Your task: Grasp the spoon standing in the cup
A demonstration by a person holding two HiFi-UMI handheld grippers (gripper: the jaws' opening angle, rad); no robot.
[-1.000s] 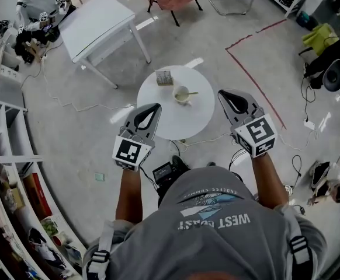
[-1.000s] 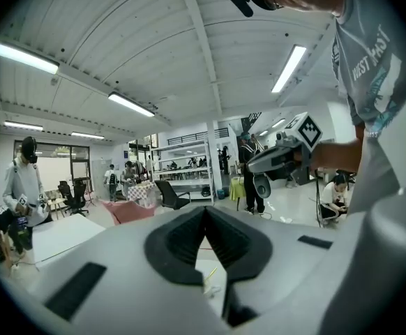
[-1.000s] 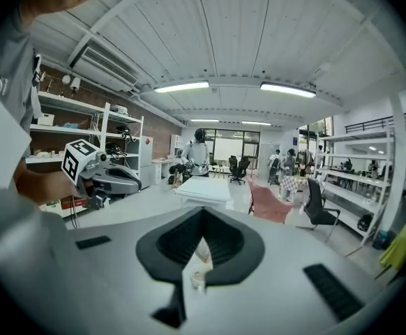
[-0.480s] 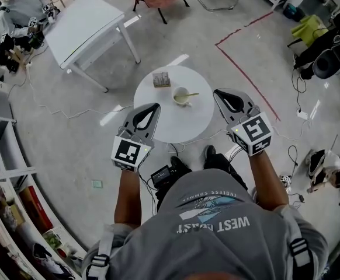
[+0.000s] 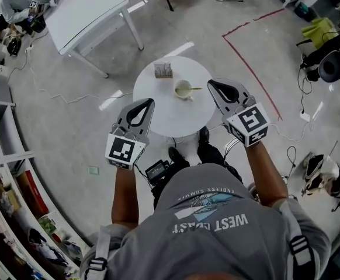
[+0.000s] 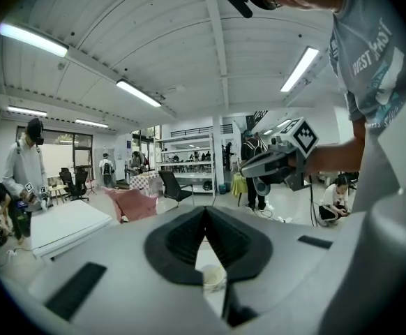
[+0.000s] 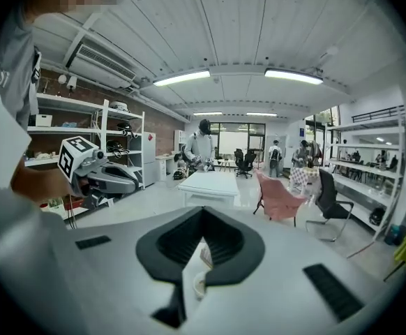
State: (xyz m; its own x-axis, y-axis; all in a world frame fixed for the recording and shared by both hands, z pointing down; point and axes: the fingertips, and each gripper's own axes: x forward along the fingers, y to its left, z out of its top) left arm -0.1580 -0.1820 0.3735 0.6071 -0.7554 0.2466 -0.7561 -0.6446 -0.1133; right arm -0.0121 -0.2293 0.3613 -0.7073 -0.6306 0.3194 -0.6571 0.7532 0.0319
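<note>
Where a slim spoon (image 5: 194, 88) leans, the pale cup (image 5: 181, 91) is round.

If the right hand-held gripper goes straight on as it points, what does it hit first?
Probably nothing near: the right hand-held gripper, shut, aims to the right of the cup and spoon, over the rim of the round table. Height is unclear.

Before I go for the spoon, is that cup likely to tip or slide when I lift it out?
It could well tip: the cup looks small and light, and the spoon leans over its rim, so a sideways pull would probably lever it over. It may also slide, since the round table looks smooth.
</note>
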